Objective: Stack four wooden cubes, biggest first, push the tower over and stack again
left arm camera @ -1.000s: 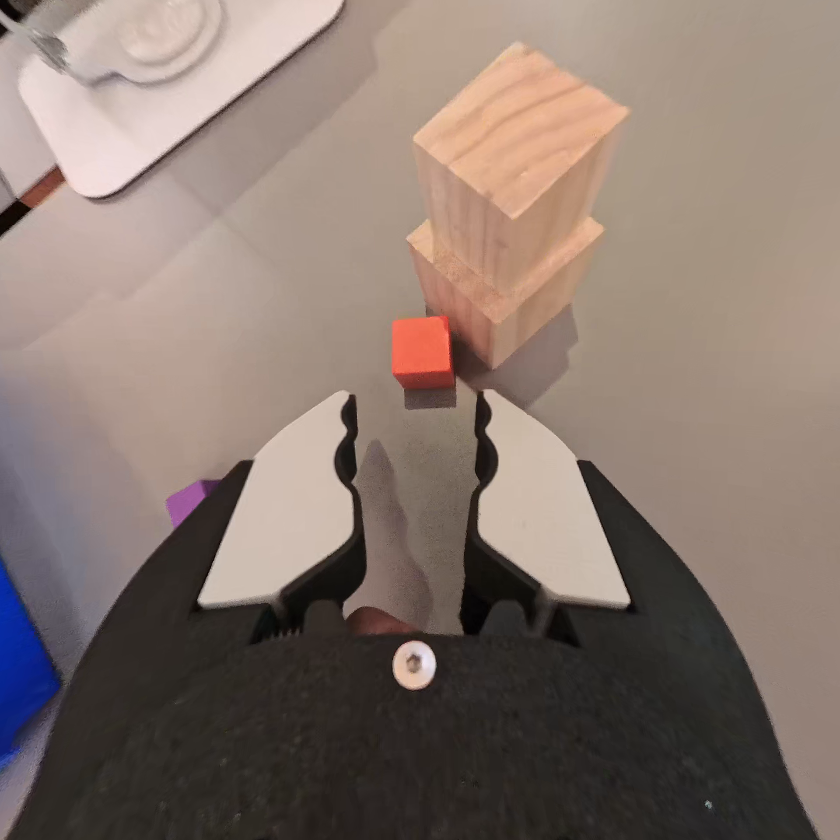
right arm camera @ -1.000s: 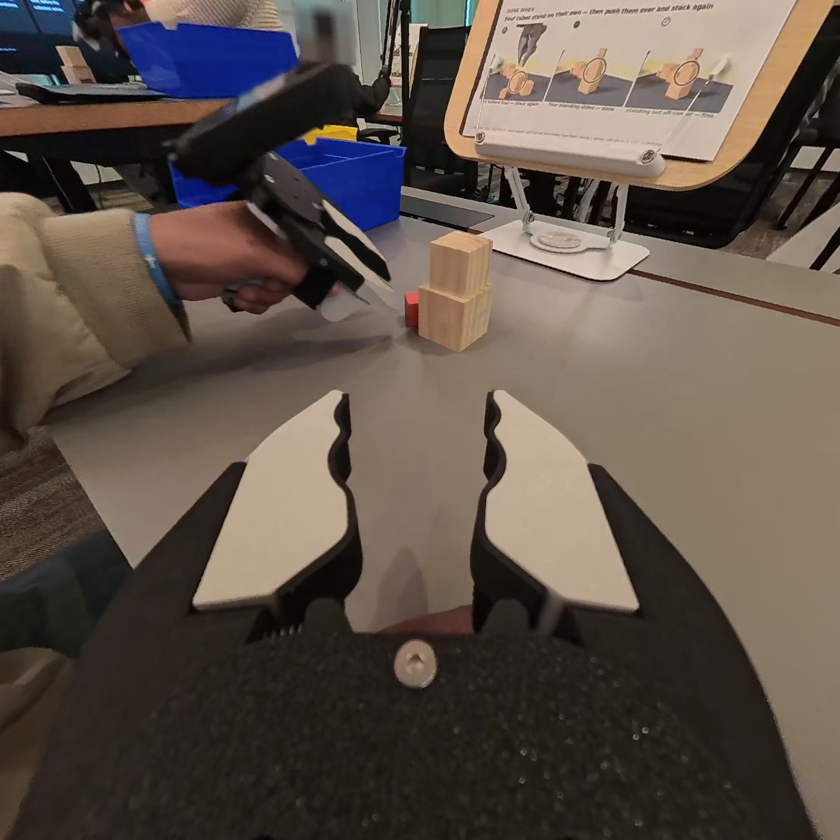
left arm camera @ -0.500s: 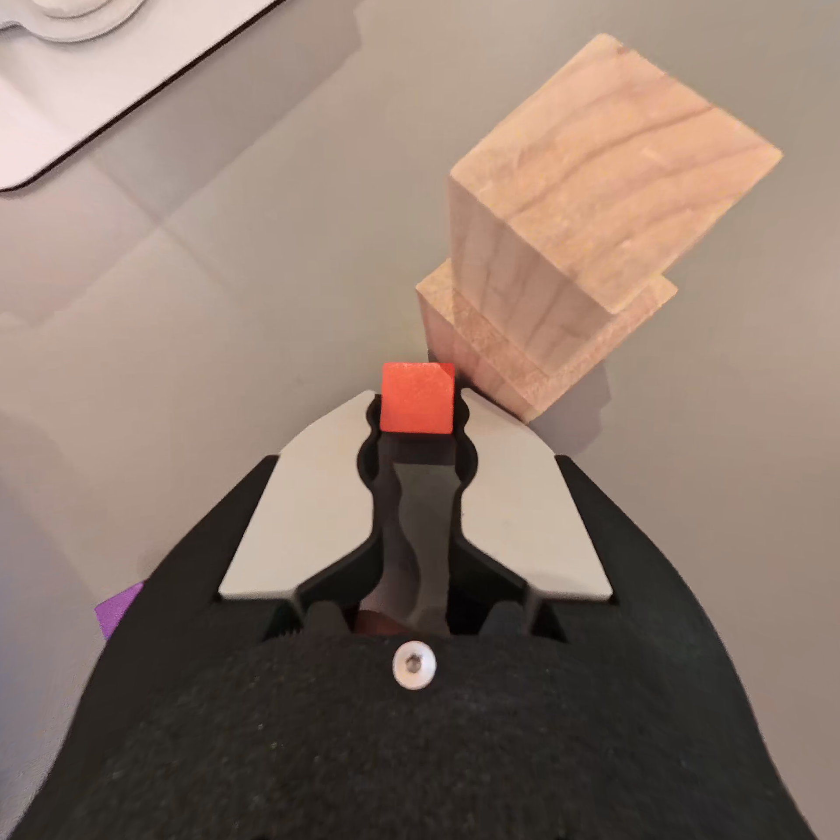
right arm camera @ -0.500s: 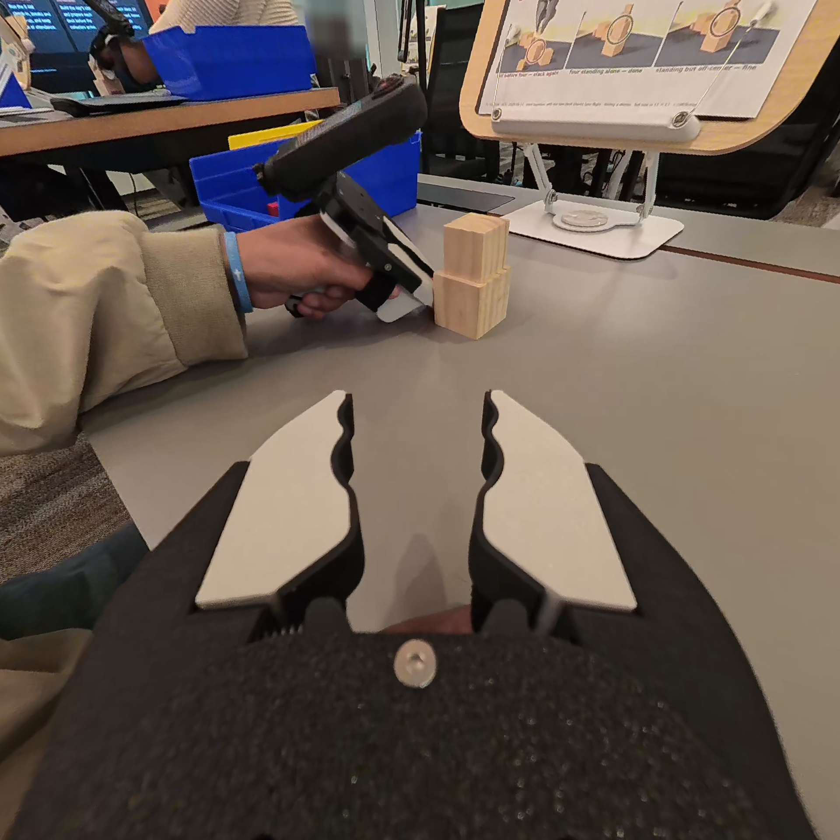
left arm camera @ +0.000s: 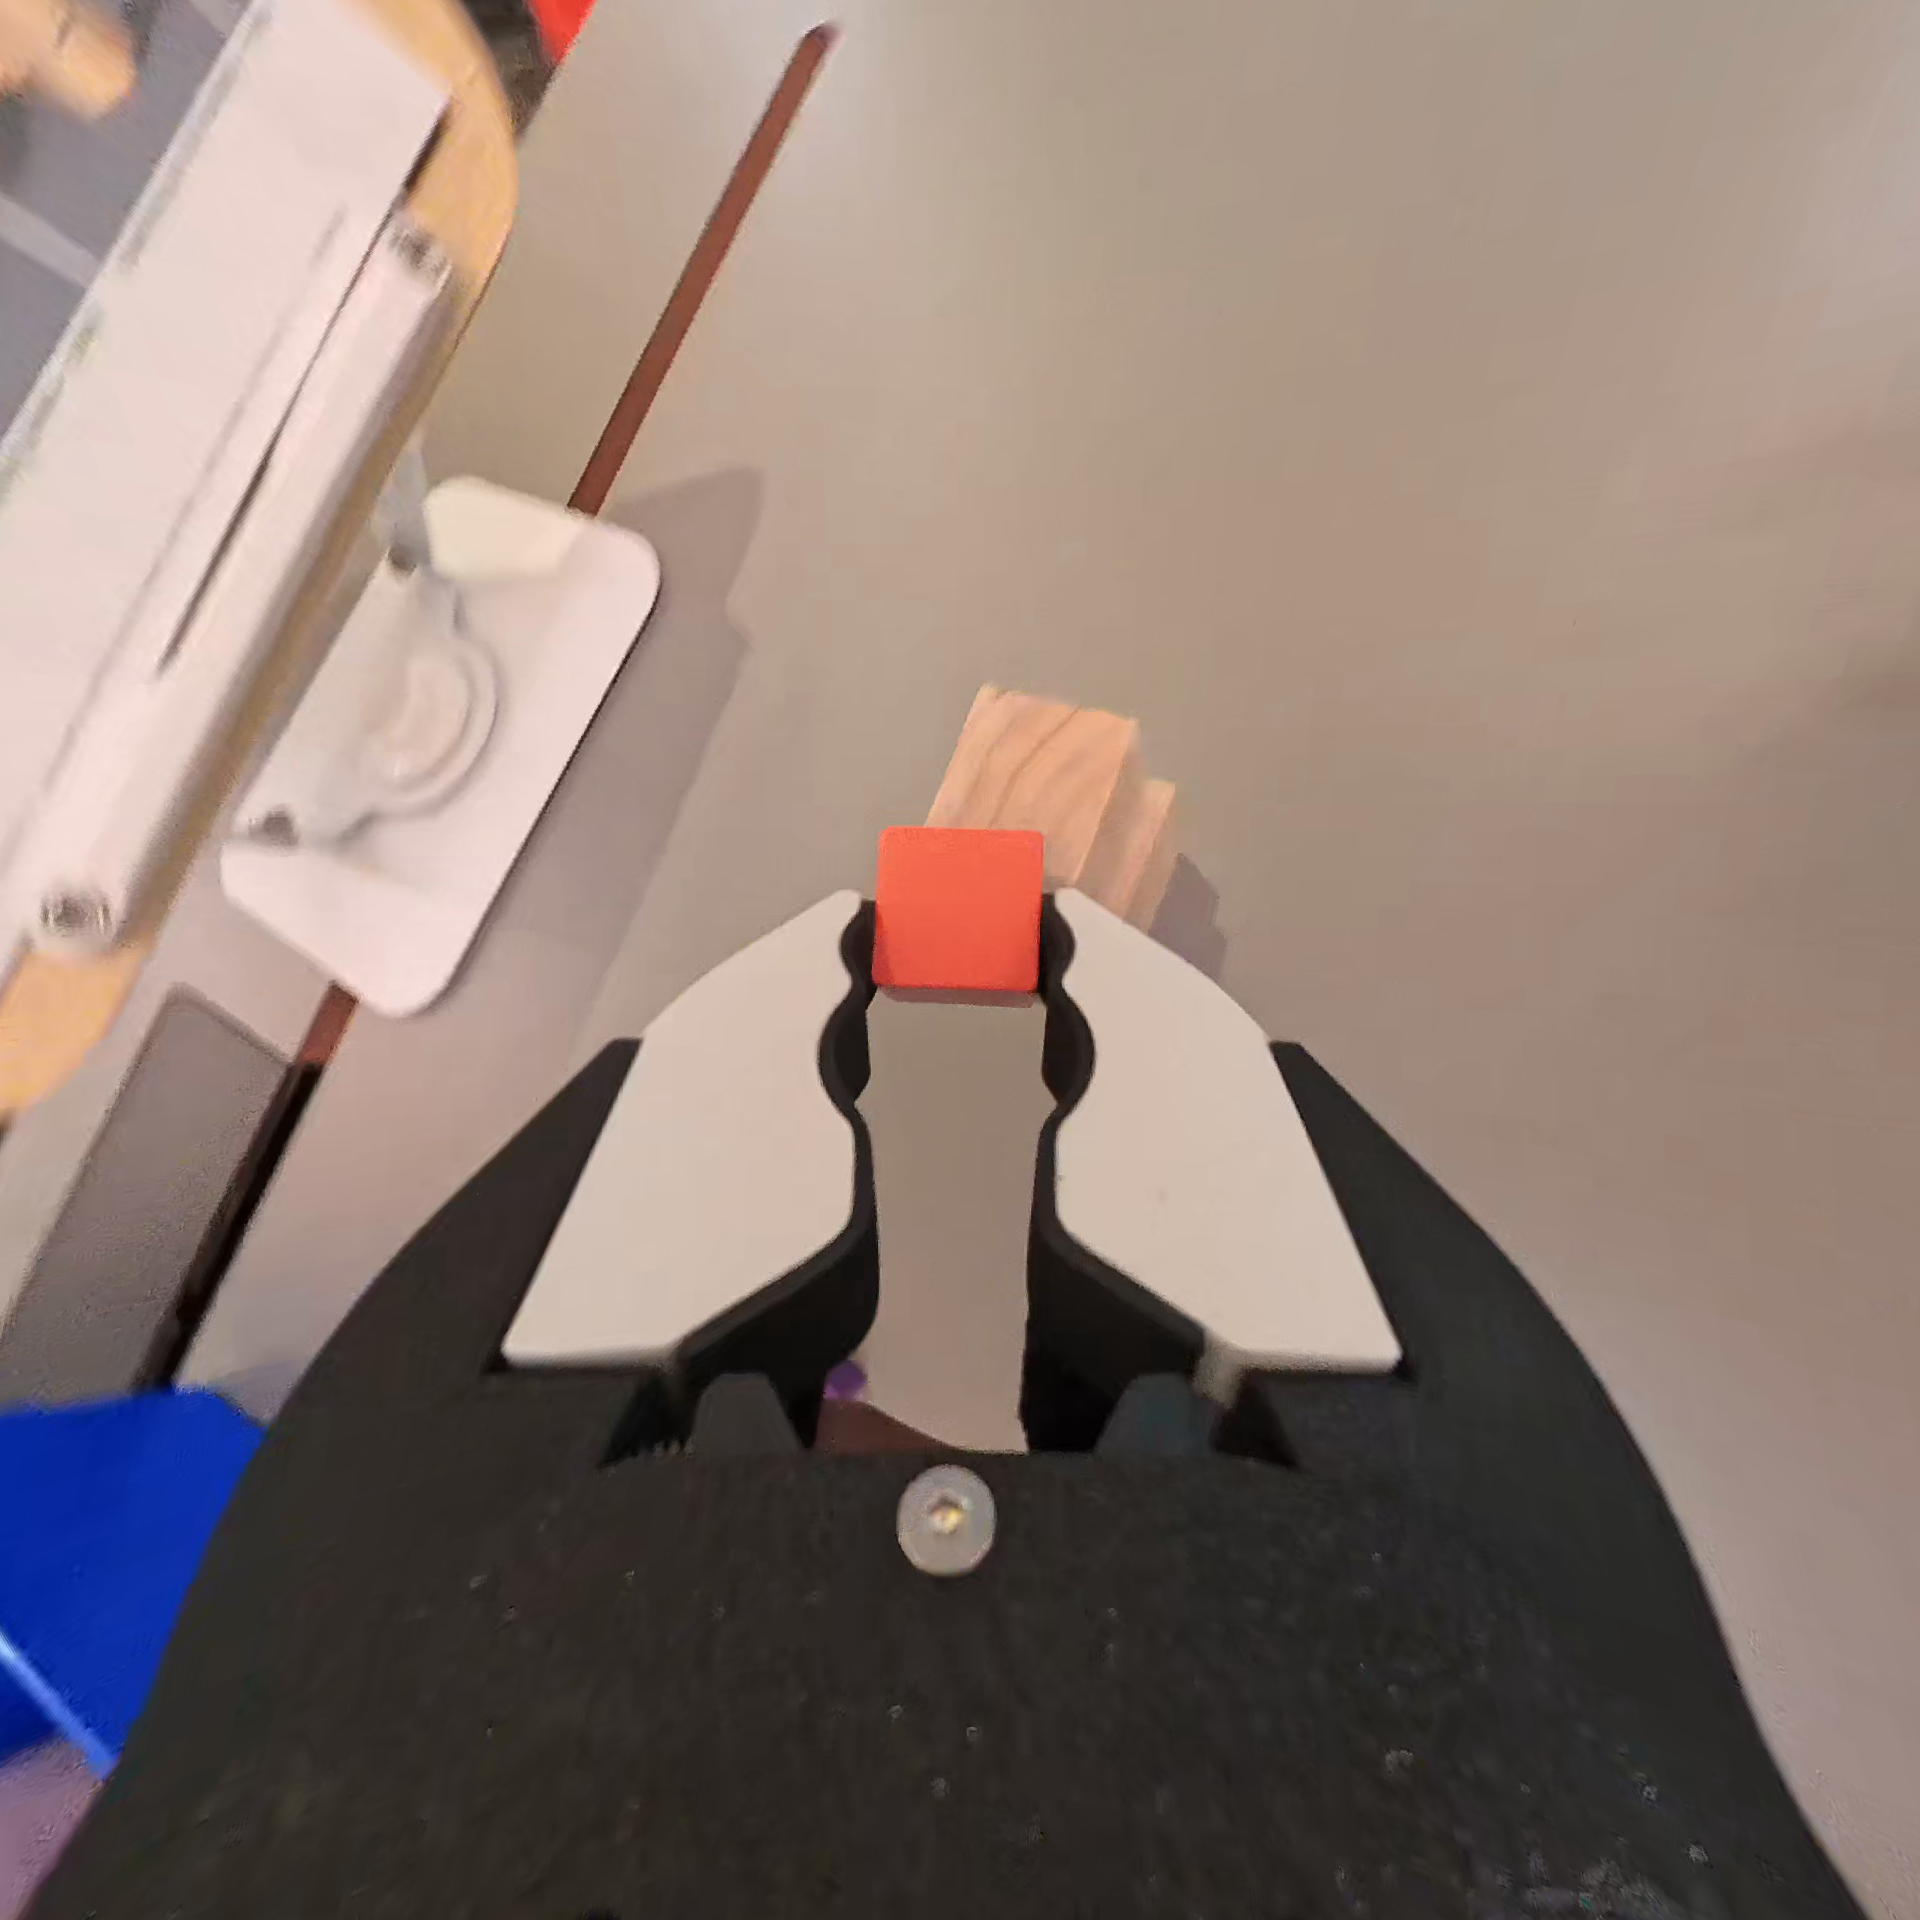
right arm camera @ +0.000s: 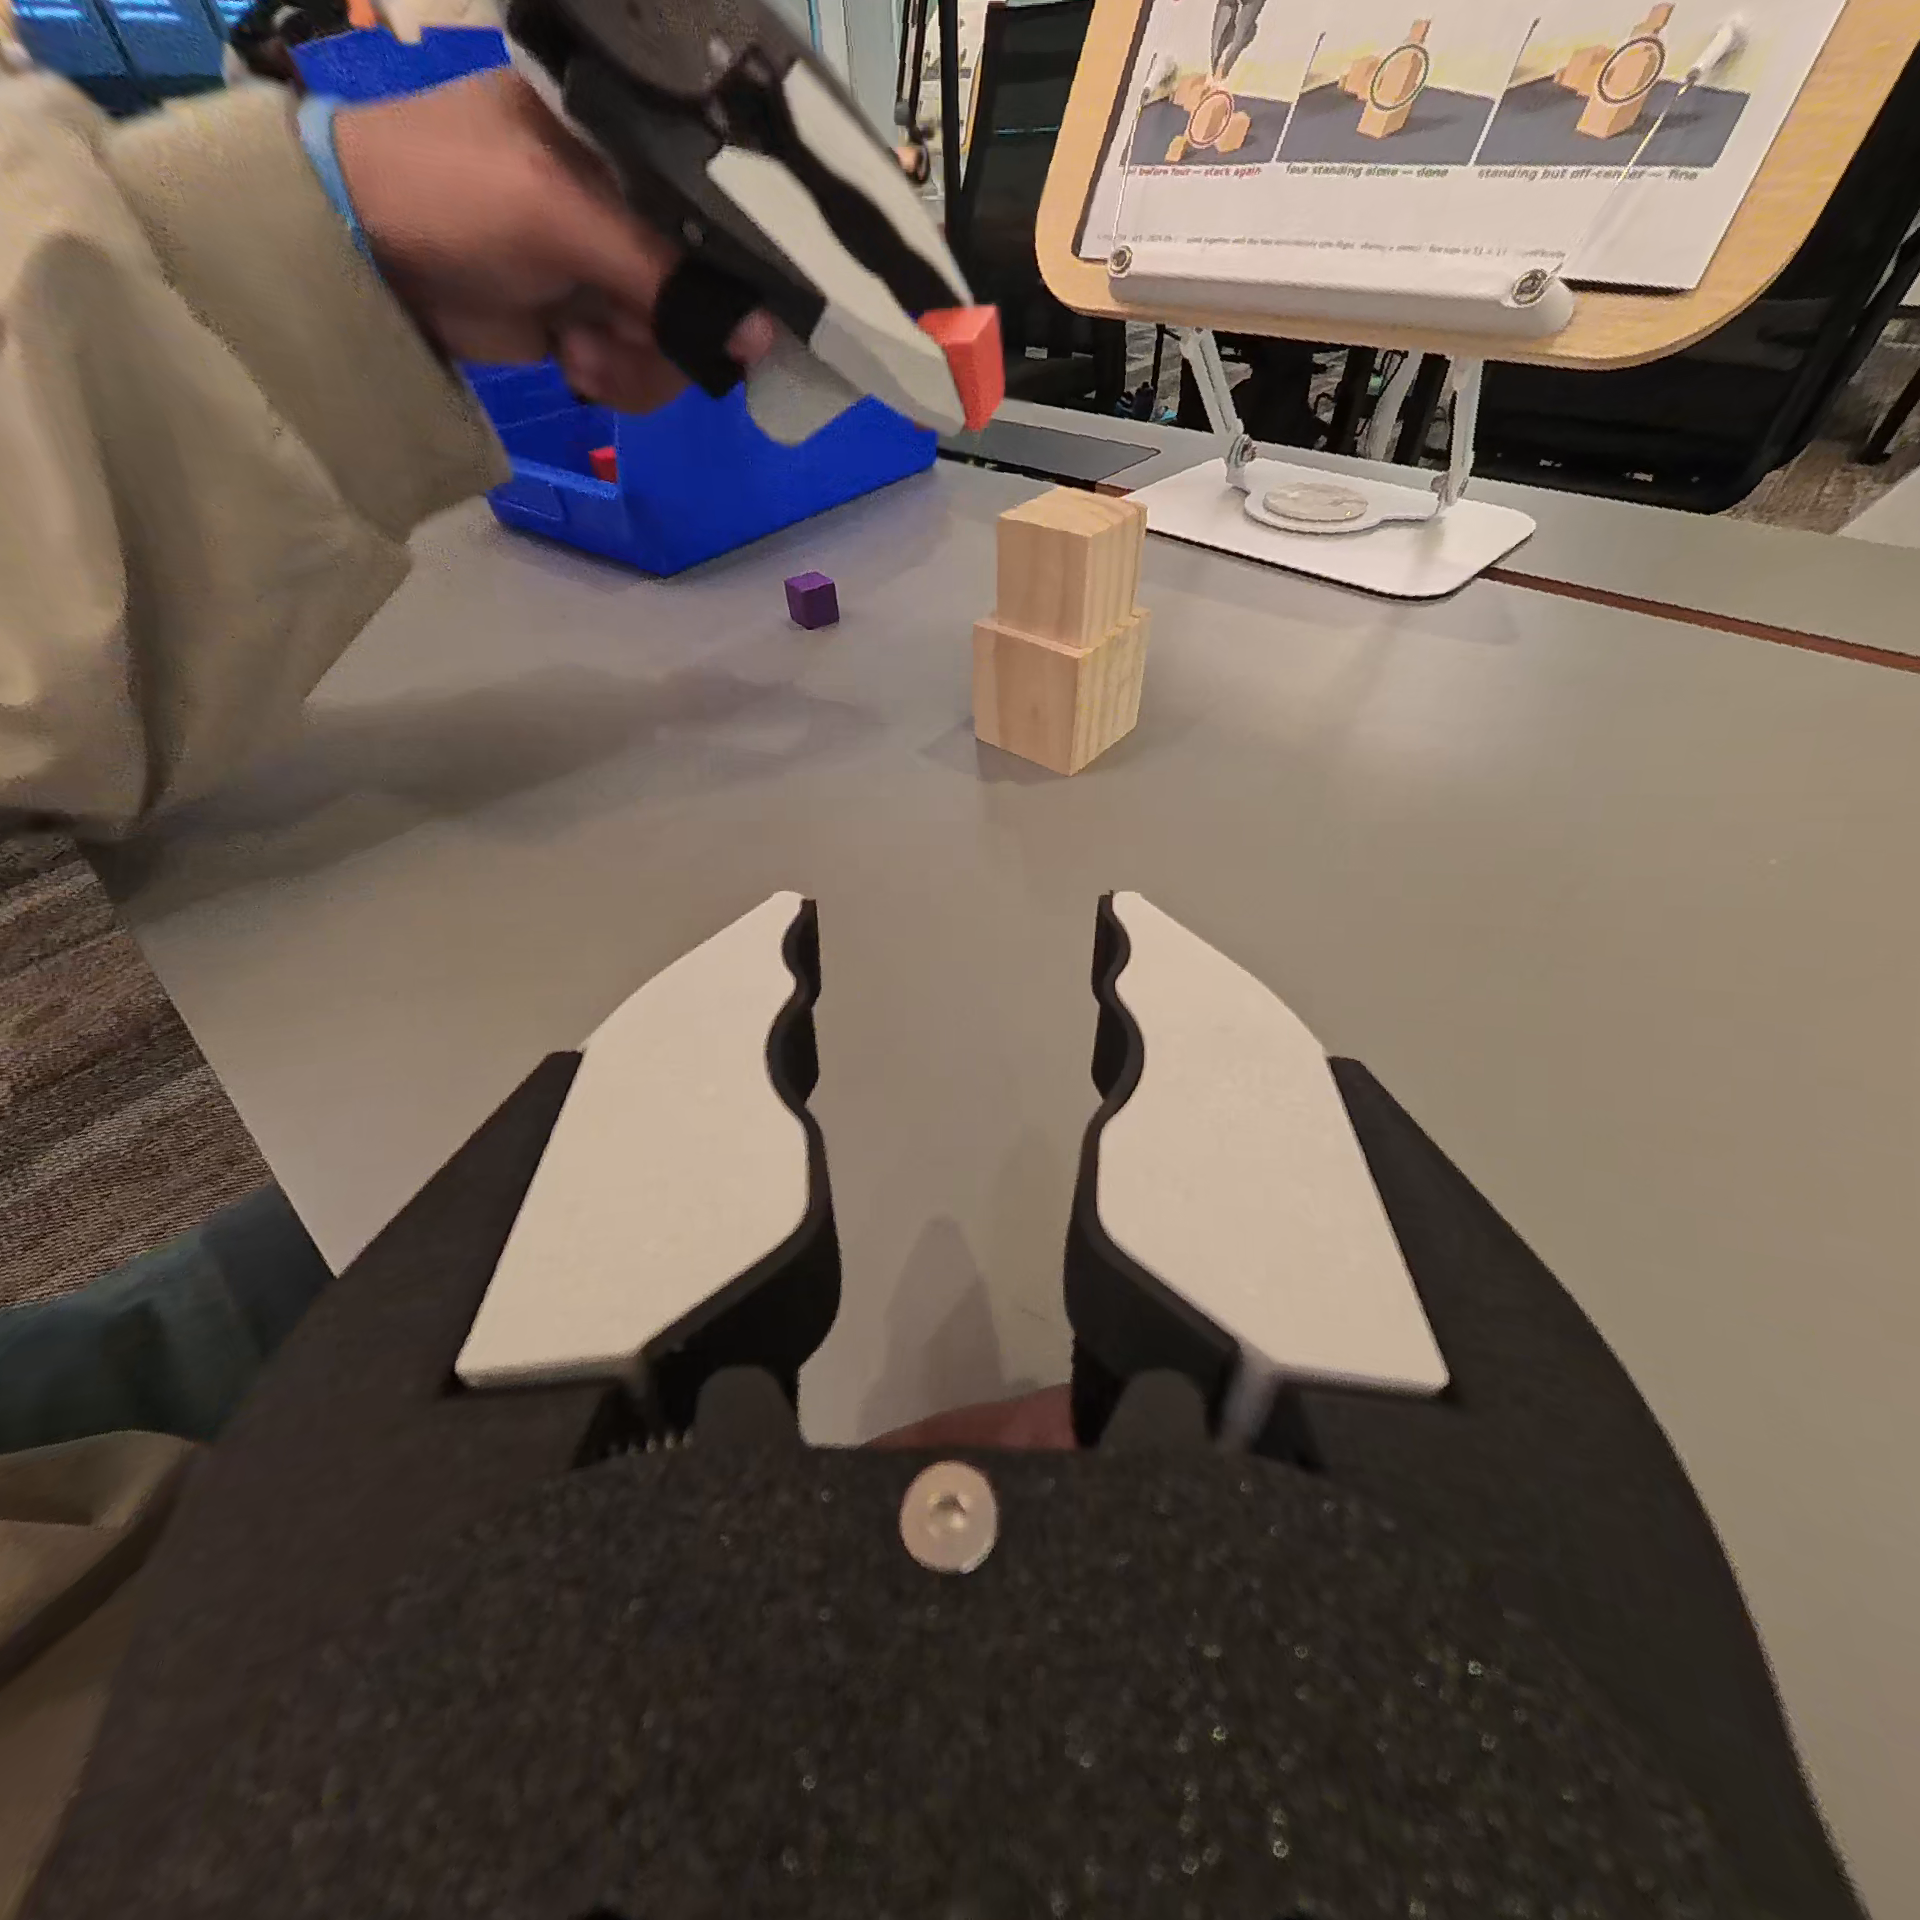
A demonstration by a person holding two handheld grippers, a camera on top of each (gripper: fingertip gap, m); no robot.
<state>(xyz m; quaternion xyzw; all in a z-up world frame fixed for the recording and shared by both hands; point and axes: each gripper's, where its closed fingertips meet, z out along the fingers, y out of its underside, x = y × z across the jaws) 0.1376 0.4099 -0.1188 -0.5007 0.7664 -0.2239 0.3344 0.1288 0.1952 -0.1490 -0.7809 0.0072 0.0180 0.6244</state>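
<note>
Two plain wooden cubes stand stacked on the grey table, the bigger one [right arm camera: 1055, 696] below and the smaller one [right arm camera: 1070, 566] on top; the stack also shows in the left wrist view [left arm camera: 1049, 774]. My left gripper [left arm camera: 958, 920] is shut on a small orange cube [left arm camera: 958, 909] and holds it in the air above and to the left of the stack; it shows in the right wrist view too [right arm camera: 961, 358]. A small purple cube [right arm camera: 810, 600] lies on the table left of the stack. My right gripper [right arm camera: 956, 925] is open and empty, low over the table in front of the stack.
A blue bin [right arm camera: 707, 468] stands at the back left of the table. A wooden board with a picture sheet [right arm camera: 1434, 156] on a white stand [right arm camera: 1340, 525] is at the back right. A sleeved arm [right arm camera: 197, 416] reaches in from the left.
My left gripper closed on the orange cube beside the stack and lifted it off the table, high above the stack. The purple cube is now uncovered. My right gripper stayed open.
</note>
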